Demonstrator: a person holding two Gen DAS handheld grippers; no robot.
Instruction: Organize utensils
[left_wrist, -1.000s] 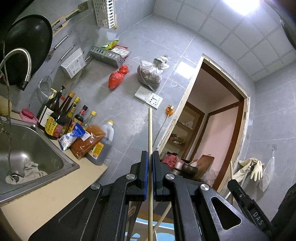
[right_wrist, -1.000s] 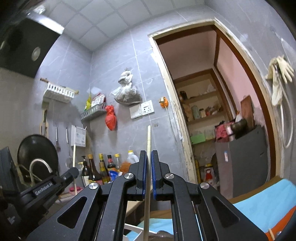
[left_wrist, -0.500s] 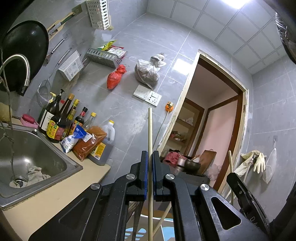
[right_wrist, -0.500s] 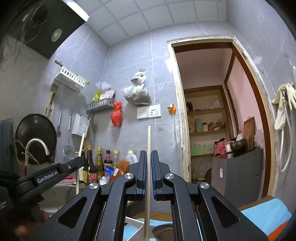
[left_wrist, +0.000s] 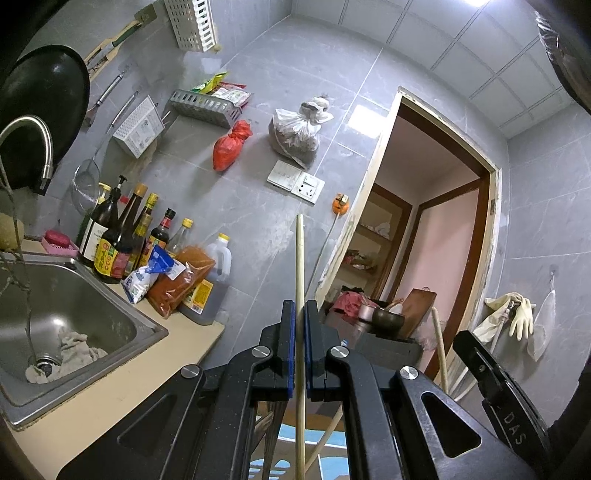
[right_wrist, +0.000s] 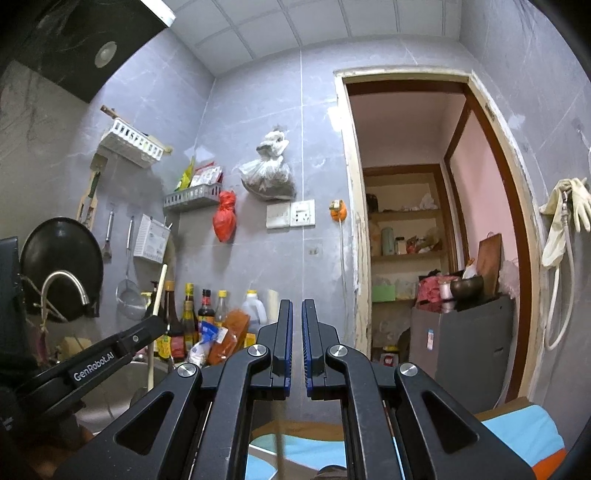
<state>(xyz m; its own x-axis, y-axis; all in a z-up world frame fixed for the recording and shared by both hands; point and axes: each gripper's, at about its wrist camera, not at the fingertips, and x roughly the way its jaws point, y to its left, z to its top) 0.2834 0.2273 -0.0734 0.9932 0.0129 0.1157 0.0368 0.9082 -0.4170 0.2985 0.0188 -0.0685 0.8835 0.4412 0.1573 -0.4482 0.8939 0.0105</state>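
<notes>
1. Nearest to us, the left gripper is clamped on a wooden chopstick. The stick stands upright between the blue pads, its top well above the fingertips and its lower end running out of the bottom of the left wrist view.
2. The right gripper has its jaws drawn in to a narrow slit. We see no stick clearly in that slit, only a pale blurred streak just left of the jaws.
3. From the left wrist view, a second wooden stick stands just beside the tip of the right gripper. We cannot tell whether that gripper is pinching it.
4. Below both tools lies a blue surface.
5. To the left is a steel sink set in a pale counter, with a crumpled cloth by the drain.
6. Behind the sink, sauce bottles stand against the grey tiled wall.
7. Farther off, a red bag hangs on the wall, and rubber gloves hang to the right of an open doorway.
</notes>
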